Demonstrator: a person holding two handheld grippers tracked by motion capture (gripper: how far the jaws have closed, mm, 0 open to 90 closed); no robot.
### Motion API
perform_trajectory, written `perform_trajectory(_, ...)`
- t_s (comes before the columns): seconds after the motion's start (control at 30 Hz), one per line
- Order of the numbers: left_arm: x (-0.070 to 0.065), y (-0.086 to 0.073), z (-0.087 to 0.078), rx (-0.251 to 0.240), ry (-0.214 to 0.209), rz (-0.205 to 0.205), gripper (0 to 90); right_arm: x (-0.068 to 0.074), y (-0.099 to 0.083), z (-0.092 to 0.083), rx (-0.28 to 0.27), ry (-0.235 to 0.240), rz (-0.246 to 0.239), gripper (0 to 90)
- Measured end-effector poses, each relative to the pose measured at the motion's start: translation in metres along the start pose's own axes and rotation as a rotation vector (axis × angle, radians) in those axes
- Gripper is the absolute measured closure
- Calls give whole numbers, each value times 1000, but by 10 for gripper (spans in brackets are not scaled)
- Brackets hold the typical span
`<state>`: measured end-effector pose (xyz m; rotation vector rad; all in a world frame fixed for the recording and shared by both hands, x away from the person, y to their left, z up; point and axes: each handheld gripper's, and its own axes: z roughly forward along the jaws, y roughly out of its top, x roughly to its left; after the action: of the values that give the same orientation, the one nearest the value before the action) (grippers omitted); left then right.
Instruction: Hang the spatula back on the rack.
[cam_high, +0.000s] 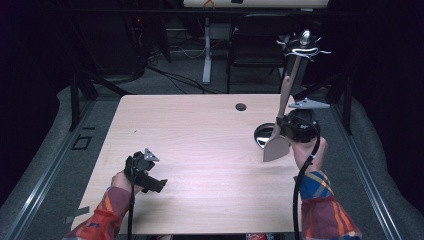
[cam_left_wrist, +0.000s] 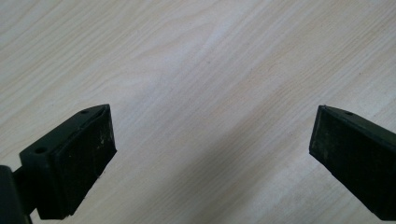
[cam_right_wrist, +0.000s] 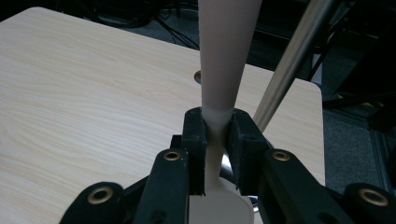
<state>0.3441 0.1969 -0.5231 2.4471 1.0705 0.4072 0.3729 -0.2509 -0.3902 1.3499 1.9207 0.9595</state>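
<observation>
A beige spatula stands nearly upright, blade down and handle up, over the right side of the wooden table. My right gripper is shut on its narrow neck just above the blade; in the right gripper view the handle rises from between the pads of that gripper. Just behind it stands a metal rack with a round base and a pole topped by hooks. My left gripper hovers low over the table's near left, open with nothing between its fingers.
A round cable hole sits near the table's far edge. A dark chair and a white desk leg stand on the floor beyond the table. Cables trail from both grippers toward the near edge.
</observation>
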Motion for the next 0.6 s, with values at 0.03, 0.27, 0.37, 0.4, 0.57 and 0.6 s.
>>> perform_trajectory(0.03, 0, 0, 0, 2, -5, 1, 2, -3, 1, -1, 0, -9, 3, 778)
perform_trajectory(0.27, 0, 0, 1, 8, -4, 0, 3, -13, 6, -7, -3, -72, 5, 778)
perform_trajectory(0.37, 0, 0, 2, 14, -3, 3, 3, -17, 7, -9, -15, -87, 17, 778)
perform_trajectory(0.4, 0, 0, 2, 14, -3, 3, 3, -17, 7, -9, -15, -87, 17, 778)
perform_trajectory(0.57, -1, -1, 3, 24, -3, 6, 4, -25, 10, -14, -27, -106, 25, 778)
perform_trajectory(0.6, -1, 0, 3, 24, -4, 6, 4, -27, 11, -15, -30, -107, 30, 778)
